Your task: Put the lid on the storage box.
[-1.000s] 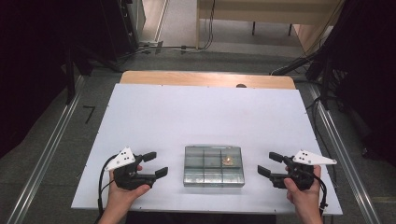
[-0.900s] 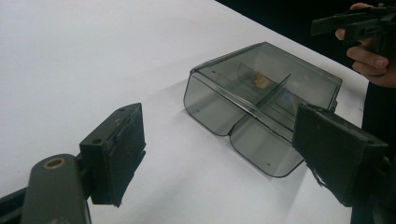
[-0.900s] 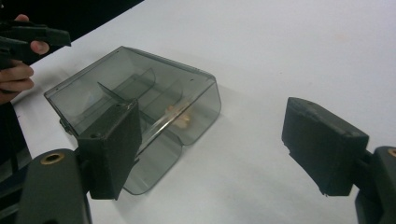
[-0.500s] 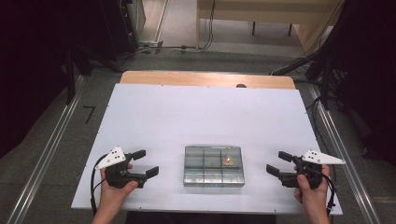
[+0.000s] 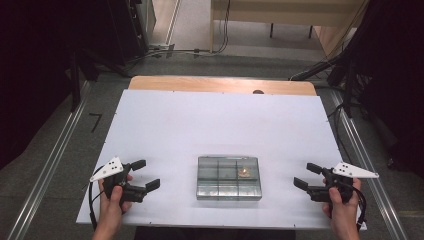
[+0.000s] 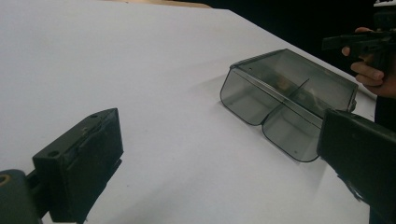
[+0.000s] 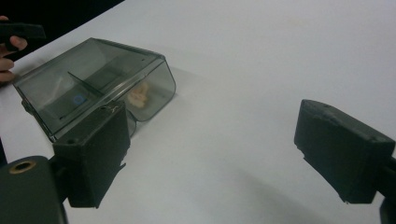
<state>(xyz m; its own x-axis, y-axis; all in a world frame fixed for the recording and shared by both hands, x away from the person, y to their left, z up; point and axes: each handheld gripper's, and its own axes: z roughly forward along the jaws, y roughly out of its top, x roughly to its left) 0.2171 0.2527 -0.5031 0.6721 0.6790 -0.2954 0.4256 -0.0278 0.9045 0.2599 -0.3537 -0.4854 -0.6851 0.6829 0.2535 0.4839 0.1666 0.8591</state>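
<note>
Worktop (image 5: 225, 125), white and broad, carried a clear compartmented box (image 5: 228, 177) toward the 6 o'clock edge, about midway across. Its lid looked shut, and dividers split it into a grid of cells. The left gripper (image 5: 142, 175) sat at 9 o'clock from the box, well apart from it, held in the person's left hand (image 5: 112, 202); its jaws stood wide and held nothing. The right gripper (image 5: 307, 176) sat at 3 o'clock from the box, likewise well apart, in the right hand (image 5: 342, 207), its jaws wide and empty too. Both pointed inward at the box. Inside a cell toward 1 o'clock lay a small pale orange piece (image 5: 244, 173); what it was could not be told.
</note>
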